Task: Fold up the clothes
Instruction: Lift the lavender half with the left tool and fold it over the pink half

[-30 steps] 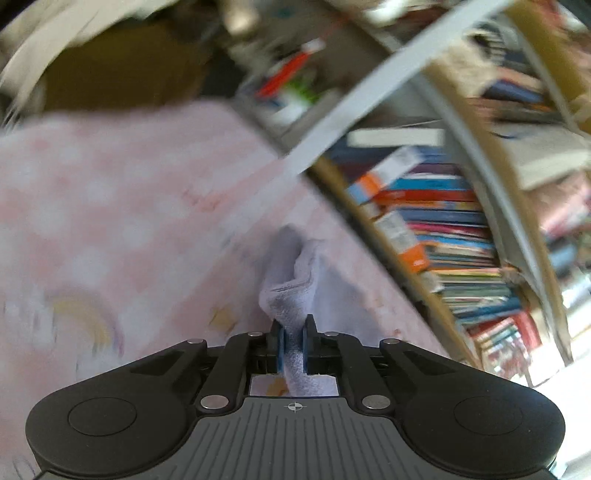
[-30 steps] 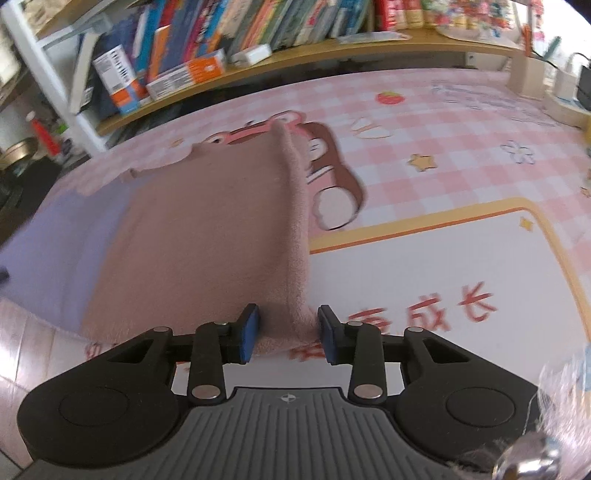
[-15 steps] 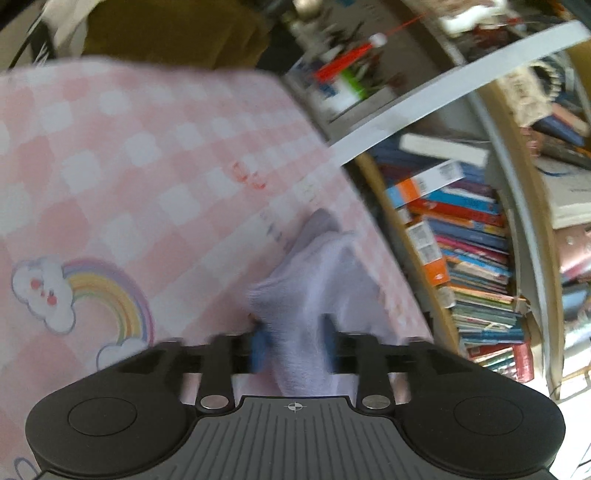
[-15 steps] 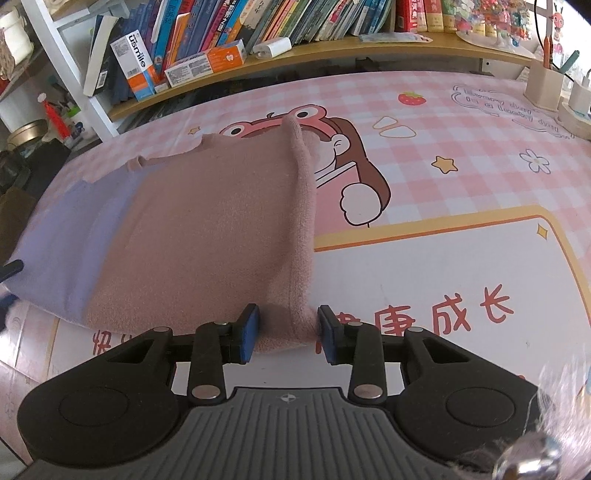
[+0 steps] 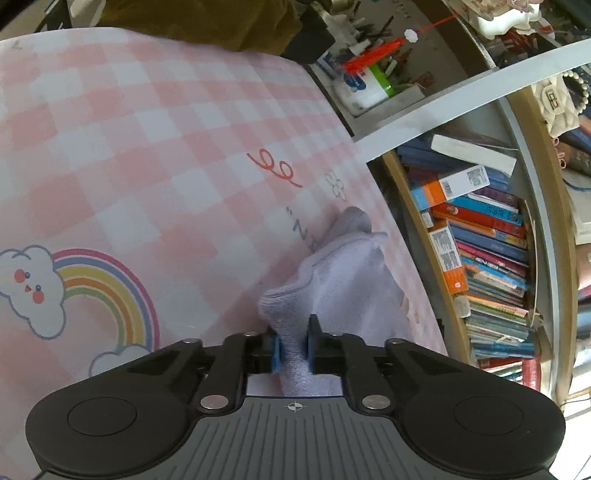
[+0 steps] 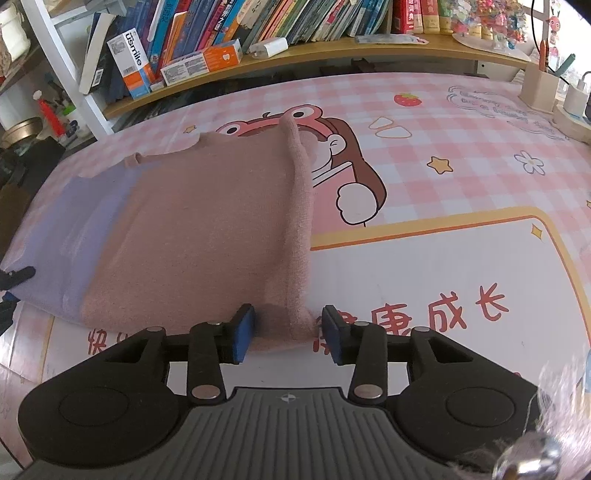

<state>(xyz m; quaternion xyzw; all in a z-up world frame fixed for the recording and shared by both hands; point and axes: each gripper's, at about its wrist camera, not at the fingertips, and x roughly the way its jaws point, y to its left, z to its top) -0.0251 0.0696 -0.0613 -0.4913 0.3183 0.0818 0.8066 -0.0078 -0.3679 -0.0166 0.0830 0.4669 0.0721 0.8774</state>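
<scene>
A garment lies on the pink checked table cover. In the right wrist view its dusty-pink part (image 6: 207, 229) is folded over with a raised fold ridge, and its lilac part (image 6: 70, 221) lies at the left. My right gripper (image 6: 288, 334) is open, its blue pads either side of the pink hem. In the left wrist view my left gripper (image 5: 293, 347) is shut on the lilac end of the garment (image 5: 340, 273), which bunches up in front of the pads.
Bookshelves full of books (image 6: 229, 33) run along the table's far edge and show in the left wrist view (image 5: 480, 236). A wooden pen holder (image 6: 539, 85) stands at the far right. A bin of pens and clutter (image 5: 373, 74) sits past the table corner.
My left gripper opened about half a second ago and is now shut again on the lilac fabric, lower toward the table. My right gripper stays open and has drawn back slightly.
</scene>
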